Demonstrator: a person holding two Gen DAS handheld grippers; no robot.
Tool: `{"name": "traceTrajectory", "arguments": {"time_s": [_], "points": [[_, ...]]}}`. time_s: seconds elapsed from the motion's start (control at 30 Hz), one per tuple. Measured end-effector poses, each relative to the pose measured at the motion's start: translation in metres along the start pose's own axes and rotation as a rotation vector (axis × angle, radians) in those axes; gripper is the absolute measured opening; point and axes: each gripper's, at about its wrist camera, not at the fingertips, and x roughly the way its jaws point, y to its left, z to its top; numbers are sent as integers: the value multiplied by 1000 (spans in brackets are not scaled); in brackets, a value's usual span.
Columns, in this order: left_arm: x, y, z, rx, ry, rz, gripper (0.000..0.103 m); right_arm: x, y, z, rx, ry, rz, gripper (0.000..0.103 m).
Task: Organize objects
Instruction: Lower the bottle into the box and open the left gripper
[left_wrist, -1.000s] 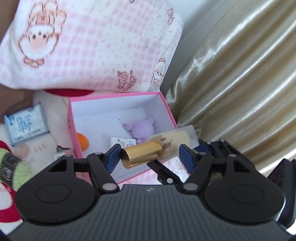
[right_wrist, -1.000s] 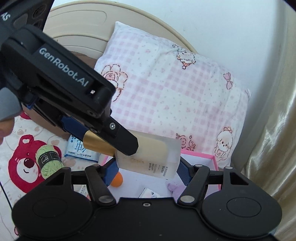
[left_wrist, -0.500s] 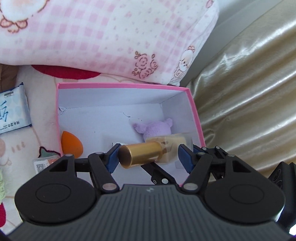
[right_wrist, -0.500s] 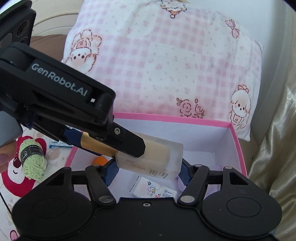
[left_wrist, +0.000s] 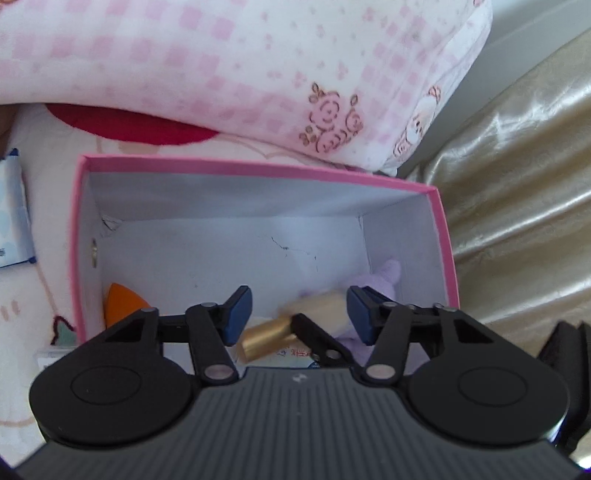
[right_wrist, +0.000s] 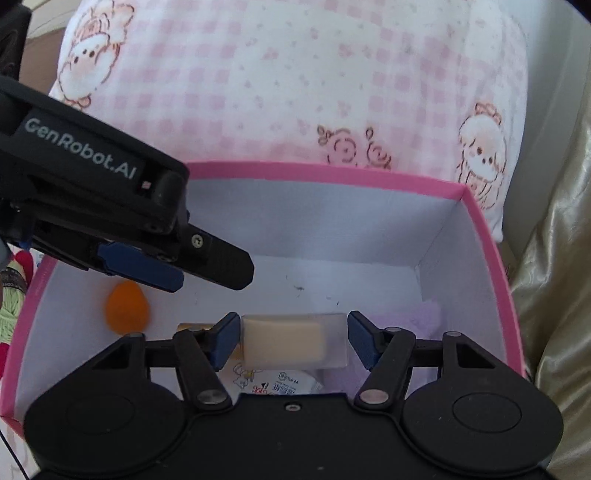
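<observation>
A frosted bottle of beige liquid (right_wrist: 286, 345) with a gold cap (left_wrist: 264, 341) lies low inside the pink box (left_wrist: 258, 170); the box also shows in the right wrist view (right_wrist: 332, 176). My left gripper (left_wrist: 299, 314) is open above the box, its pads apart from the cap. My right gripper (right_wrist: 291, 338) is open, its blue pads on either side of the bottle with gaps. The left gripper (right_wrist: 155, 273) reaches in from the left in the right wrist view. The bottle is blurred in the left wrist view.
In the box lie an orange sponge (right_wrist: 127, 308), a purple plush (left_wrist: 388, 280) and a small white packet (right_wrist: 280, 384). A pink checked pillow (right_wrist: 295, 74) lies behind, a gold curtain (left_wrist: 517, 184) to the right. A tissue pack (left_wrist: 13, 218) and green yarn (right_wrist: 9, 310) lie to the left.
Both grippers moved down over the box. The left gripper let go of the gold cap and opened. The bottle dropped lower into the box and the right jaws now stand off it.
</observation>
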Motion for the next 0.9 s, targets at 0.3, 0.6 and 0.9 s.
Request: {"name": "traceTrajectory", "arguments": {"time_s": [0.3, 0.6, 0.9], "points": [[-1, -1, -4, -15, -34, 23, 44, 3, -10, 7, 88, 5, -15, 68], [-14, 6, 2, -38, -53, 3, 44, 22, -19, 26, 186, 72, -14, 61], [-44, -9, -17, 86, -54, 15, 44, -36, -5, 15, 100, 18, 19, 61]]}}
